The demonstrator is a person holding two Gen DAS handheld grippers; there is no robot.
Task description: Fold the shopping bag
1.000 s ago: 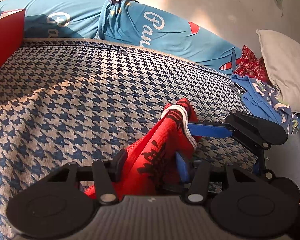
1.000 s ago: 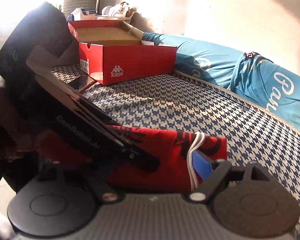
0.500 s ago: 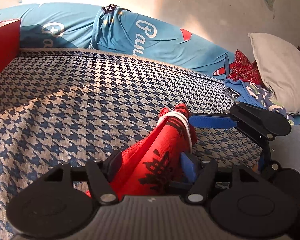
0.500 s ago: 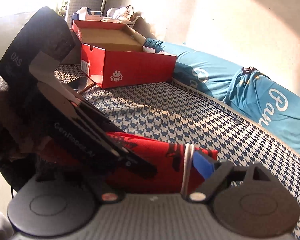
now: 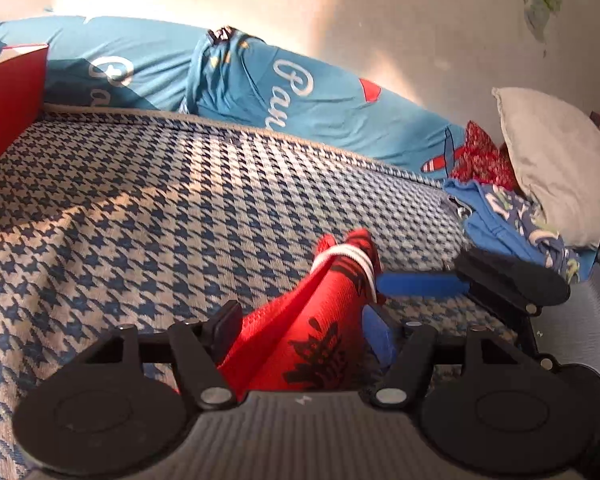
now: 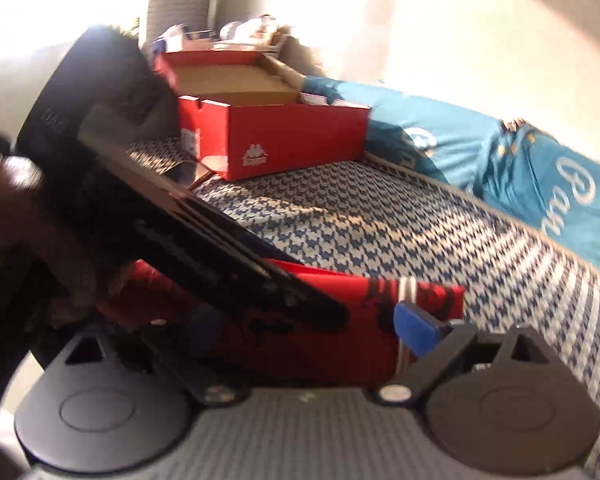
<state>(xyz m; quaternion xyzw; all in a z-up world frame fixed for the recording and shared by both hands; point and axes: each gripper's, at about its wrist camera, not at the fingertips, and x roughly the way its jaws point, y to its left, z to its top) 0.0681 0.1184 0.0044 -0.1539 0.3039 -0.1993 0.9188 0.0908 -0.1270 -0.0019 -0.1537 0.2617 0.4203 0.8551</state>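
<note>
Red bag point(image 5: 320, 328) folded into a narrow strip, lying on the houndstooth bed point(image 5: 160, 208), black print on it, white band point(image 5: 348, 258) wrapping round its far end. In the left wrist view the strip is running away from the camera, tilting a bit right; in the right wrist view point(image 6: 340, 332) it is lying across the frame, long axis left to right, banded end at right. Left gripper point(image 5: 300, 324) is opening, jaws moderately apart, bag sitting between them; black left finger point(image 5: 226, 320) is just beside the cloth, blue right pad point(image 5: 376, 336) near the other edge, cannot tell if either is pressing. Right gripper point(image 6: 292, 332) is opening too, jaws wide, straddling the strip; its blue pad point(image 6: 414, 326) is sitting at the band, near side of the cloth, contact unclear, its left finger mostly hidden behind the left gripper's body. In the left wrist view the right gripper's blue finger point(image 5: 420, 284) is lying level just beside the banded end. A hand point(image 6: 16, 208) is gripping the left gripper at frame left. Beyond: red shoebox point(image 6: 272, 136) open on the bed, teal bedding point(image 5: 260, 92) along the wall, grey pillow point(image 5: 552, 164), blue clothes point(image 5: 512, 220) at right.
</note>
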